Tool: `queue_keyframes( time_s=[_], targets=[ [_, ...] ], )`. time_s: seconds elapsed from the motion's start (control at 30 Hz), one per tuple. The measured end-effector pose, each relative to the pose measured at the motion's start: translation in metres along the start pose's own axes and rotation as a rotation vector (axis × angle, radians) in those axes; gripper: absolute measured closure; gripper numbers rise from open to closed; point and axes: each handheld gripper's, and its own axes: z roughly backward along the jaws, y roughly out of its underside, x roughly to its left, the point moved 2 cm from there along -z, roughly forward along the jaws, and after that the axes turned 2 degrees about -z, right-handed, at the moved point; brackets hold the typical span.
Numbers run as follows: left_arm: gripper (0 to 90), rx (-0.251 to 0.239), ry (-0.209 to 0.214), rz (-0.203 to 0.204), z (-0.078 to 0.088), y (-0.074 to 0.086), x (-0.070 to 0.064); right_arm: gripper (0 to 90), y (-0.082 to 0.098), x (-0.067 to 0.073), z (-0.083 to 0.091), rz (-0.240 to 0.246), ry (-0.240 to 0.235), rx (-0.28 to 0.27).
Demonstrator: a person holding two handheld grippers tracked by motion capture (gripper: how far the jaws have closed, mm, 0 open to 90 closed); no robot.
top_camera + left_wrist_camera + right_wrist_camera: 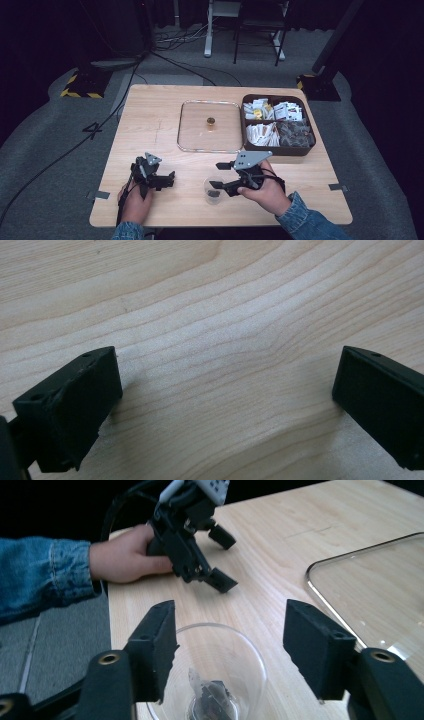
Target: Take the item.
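A clear glass cup (213, 190) stands near the table's front edge with a dark tea bag (212, 705) lying inside it. My right gripper (230, 652) hovers open right over the cup (215, 675), its jaws spread to either side of the rim and holding nothing. In the high view the right gripper (218, 175) points left over the cup. My left gripper (167, 180) rests open on the bare wood at the front left. The left gripper (227, 400) has only wood grain between its jaws. It also appears across the table as the left gripper (220, 557).
A clear glass lid with a gold knob (210, 122) lies flat mid-table, its rim (181, 145) near the cup. A dark compartment box (305, 150) of tea bags and packets sits at the right. Bare wood (145, 120) spreads at the left.
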Motion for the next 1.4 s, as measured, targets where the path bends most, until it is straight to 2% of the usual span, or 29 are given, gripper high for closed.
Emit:
queue_keyframes(
  time_s=[0.37, 0.63, 0.83, 0.87, 1.1, 1.3, 1.4],
  targets=[
    [0.0, 0.001, 0.001, -0.002, 0.0, 0.0, 0.0, 36.6, -0.001, -0.011, 0.039, -0.038, 0.045, -0.056],
    [0.0, 0.001, 0.002, -0.002, 0.0, 0.0, 0.0, 36.1, 0.004, -0.02, 0.058, -0.071, 0.07, -0.053],
    [0.0, 0.0, 0.002, -0.002, 0.0, 0.0, 0.0, 35.4, 0.011, -0.028, 0.076, -0.1, 0.109, -0.058],
    [0.0, 0.001, 0.003, -0.001, 0.0, 0.0, 0.0, 35.1, 0.014, -0.032, 0.083, -0.109, 0.124, -0.057],
    [0.0, 0.0, 0.002, -0.002, 0.0, 0.0, 0.0, 34.5, 0.024, -0.041, 0.096, -0.123, 0.165, -0.043],
    [0.0, 0.0, 0.002, -0.002, 0.0, 0.0, 0.0, 34.1, 0.041, -0.052, 0.11, -0.142, 0.219, -0.023],
    [0.0, 0.001, 0.002, -0.002, 0.0, 0.0, 0.0, 34.4, 0.055, -0.057, 0.117, -0.188, 0.226, -0.04]
  ],
)
